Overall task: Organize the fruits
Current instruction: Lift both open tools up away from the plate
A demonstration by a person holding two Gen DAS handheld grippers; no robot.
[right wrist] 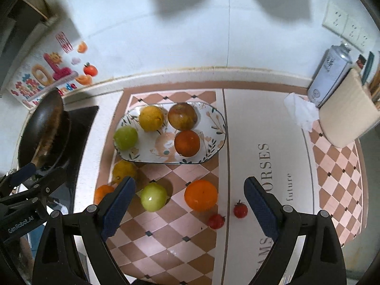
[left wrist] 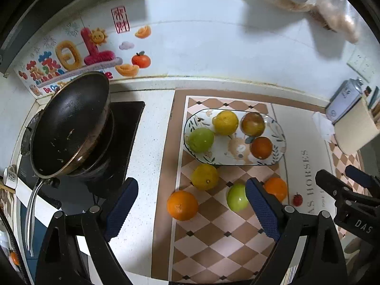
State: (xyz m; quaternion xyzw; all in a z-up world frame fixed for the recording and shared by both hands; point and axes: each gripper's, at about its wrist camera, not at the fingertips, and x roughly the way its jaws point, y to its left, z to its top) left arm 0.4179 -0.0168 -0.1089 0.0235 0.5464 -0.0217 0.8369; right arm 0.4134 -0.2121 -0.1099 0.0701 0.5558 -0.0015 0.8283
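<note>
An oval patterned plate (left wrist: 281, 142) (right wrist: 219, 121) on the checkered mat holds a green apple (left wrist: 201, 139), a yellow citrus (left wrist: 225, 122), a brownish fruit (left wrist: 253, 123) and a dark orange (left wrist: 261, 147). In front of it on the mat lie a yellow citrus (left wrist: 204, 177), an orange (left wrist: 182, 205), a green apple (right wrist: 154, 197), another orange (right wrist: 201, 195) and two small red tomatoes (right wrist: 240, 210) (right wrist: 216, 221). My left gripper (left wrist: 191, 182) hangs open above the loose fruit, holding nothing. My right gripper (right wrist: 189, 181) is open too, above the apple and orange.
A black pan (left wrist: 71, 123) sits on the stove (left wrist: 128, 128) at the left. At the back right stand a spray can (right wrist: 329, 76), a beige block (right wrist: 346, 114) and crumpled tissue (right wrist: 300, 111). The tiled wall runs behind the mat.
</note>
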